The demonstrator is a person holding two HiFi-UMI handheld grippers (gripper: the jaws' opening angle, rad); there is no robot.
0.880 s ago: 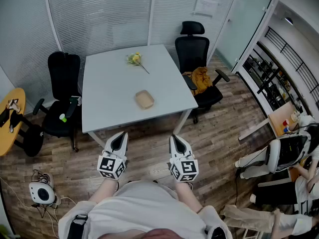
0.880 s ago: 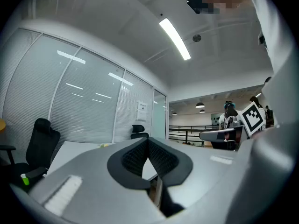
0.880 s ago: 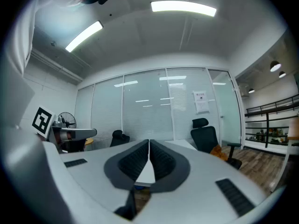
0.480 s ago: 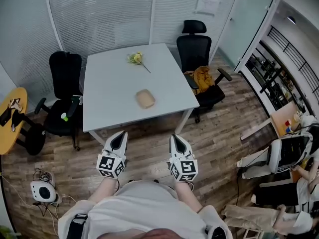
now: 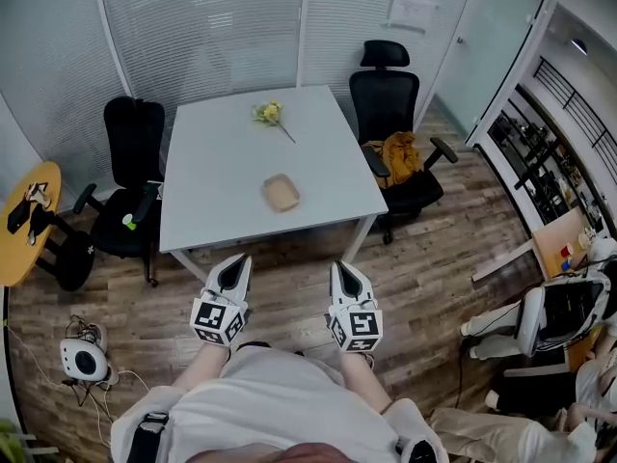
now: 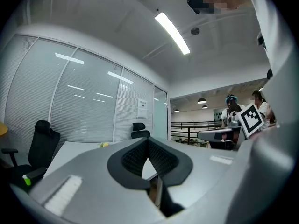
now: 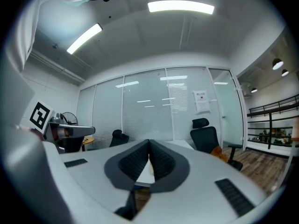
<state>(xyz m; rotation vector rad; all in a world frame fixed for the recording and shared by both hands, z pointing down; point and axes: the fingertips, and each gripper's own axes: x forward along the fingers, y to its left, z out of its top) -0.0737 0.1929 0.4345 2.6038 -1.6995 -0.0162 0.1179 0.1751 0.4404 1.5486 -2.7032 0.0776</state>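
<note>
Left gripper [image 5: 234, 268] was fully closed, pads pressed together, nothing in it; the left gripper view showed the jaws meeting in a tight line with only the room behind them. Right gripper [image 5: 345, 272] was the same: jaws together, empty. Both were held side by side, close to the person's torso and over the wood floor [image 5: 434, 258], tips pointing at the near edge of the white table [image 5: 217, 215] and touching nothing. The nearest item was the small wooden dish [image 5: 281, 193], lying flat near the middle of the table, slightly toward the right-hand edge and well apart from both grippers. A yellow flower [image 5: 269, 114] lay toward the far end of the table, stem angled back toward the dish, not touching it. There was a black office chair [image 5: 132, 148] at the table's left side and a black high-back chair [image 5: 384, 90] at its right, with a mustard-coloured cloth [image 5: 397, 152] bundled on the seat. A round wooden side table [image 5: 21, 244] sat at the far left, and a small white device [image 5: 77, 360] with cables sat on the floor below it. Frosted glass partitions [image 5: 202, 27] ran behind the table.
</note>
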